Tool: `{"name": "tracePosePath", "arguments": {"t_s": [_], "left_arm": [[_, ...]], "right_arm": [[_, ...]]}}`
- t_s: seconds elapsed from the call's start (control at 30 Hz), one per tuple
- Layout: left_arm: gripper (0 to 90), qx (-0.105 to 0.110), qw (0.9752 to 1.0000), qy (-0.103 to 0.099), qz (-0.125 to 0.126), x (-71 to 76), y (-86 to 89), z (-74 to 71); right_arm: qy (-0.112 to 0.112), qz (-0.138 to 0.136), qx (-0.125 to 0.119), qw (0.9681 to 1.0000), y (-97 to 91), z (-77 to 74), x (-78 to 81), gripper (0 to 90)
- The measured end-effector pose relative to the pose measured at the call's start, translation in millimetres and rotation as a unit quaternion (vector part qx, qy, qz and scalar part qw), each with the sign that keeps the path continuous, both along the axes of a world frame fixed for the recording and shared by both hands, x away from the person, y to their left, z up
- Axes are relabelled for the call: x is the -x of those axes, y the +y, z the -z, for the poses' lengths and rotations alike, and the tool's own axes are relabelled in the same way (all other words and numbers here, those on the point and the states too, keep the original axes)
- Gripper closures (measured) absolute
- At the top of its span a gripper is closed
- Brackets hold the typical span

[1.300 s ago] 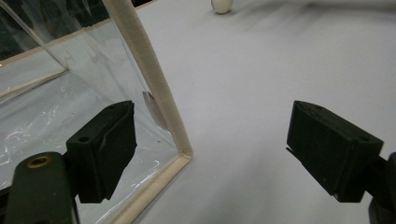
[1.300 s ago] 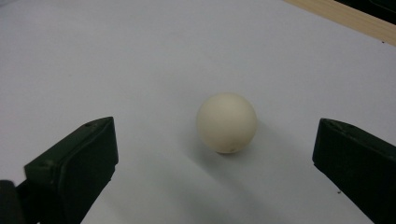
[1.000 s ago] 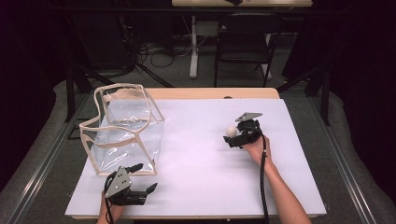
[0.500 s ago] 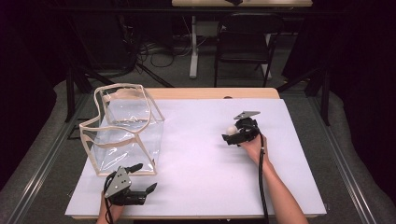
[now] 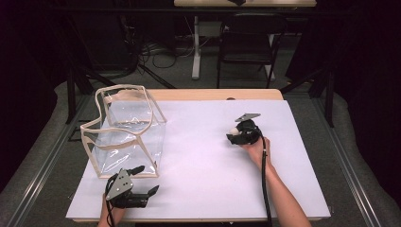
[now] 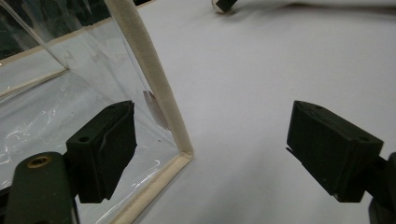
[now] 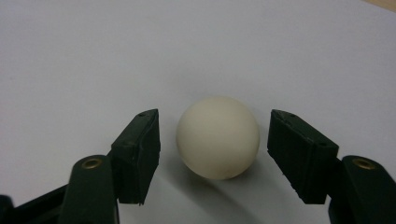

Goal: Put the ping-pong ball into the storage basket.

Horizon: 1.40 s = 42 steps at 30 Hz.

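A small, smooth cream-white ball [image 7: 217,137] sits on the white counter [image 5: 198,156] toward its right side, bracketed by the black jaws of the right gripper [image 7: 214,156], which stand a little wider than the ball with a sliver of daylight on either side, so nothing is gripped yet. By its look the ball is light, hard and slick, something like a table-tennis ball, and likely to roll or squirt away if pinched off-centre; the safest hold would be across its widest part, pads square to each other and pressed gently rather than hard. Against the frames of a second and half a second earlier, the right gripper's jaws have just been closing in from wide open with the ball between them, while the hand itself sits in much the same spot on the counter. The left gripper [image 5: 137,185] rests at the near left edge, its jaws spread wide and holding nothing, one jaw just by the cream-trimmed corner of a clear plastic open-topped bag [image 5: 125,132], which stands upright at the counter's left, well apart from the ball; both look unchanged from the earlier frames.
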<state>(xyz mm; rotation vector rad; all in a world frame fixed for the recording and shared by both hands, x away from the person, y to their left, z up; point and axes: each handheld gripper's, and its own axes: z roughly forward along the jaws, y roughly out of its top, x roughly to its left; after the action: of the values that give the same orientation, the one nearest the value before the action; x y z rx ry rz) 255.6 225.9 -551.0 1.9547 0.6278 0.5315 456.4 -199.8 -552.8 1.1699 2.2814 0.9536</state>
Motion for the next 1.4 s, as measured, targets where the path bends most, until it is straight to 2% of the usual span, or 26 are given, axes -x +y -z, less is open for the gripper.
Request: {"name": "tracePosePath", "arguments": {"t_s": [0.1,0.27,0.73,1.23,1.4], "left_arm": [[16.0,0.0,1.0,0.001,0.0,0.0,0.1,0.0],[16.0,0.001,1.0,0.004,0.002,0.0,-0.7,0.5],[16.0,0.001,1.0,0.005,0.003,-0.4,-1.1,0.9],[16.0,0.001,1.0,0.004,0.002,-0.1,-1.1,0.7],[16.0,0.0,1.0,0.004,0.001,0.3,-0.9,0.3]], "right_arm": [[0.001,0.004,0.005,1.0,0.3,-0.1,-0.1,42.9],[0.003,0.007,0.006,1.0,-0.3,1.3,-0.6,50.1],[-0.005,-0.005,0.011,0.9999,3.9,-7.0,4.9,50.2],[-0.02,-0.022,0.018,0.9994,7.1,-24.5,15.3,50.4],[-0.028,-0.024,0.017,0.9992,8.3,-34.7,20.0,50.4]]}}
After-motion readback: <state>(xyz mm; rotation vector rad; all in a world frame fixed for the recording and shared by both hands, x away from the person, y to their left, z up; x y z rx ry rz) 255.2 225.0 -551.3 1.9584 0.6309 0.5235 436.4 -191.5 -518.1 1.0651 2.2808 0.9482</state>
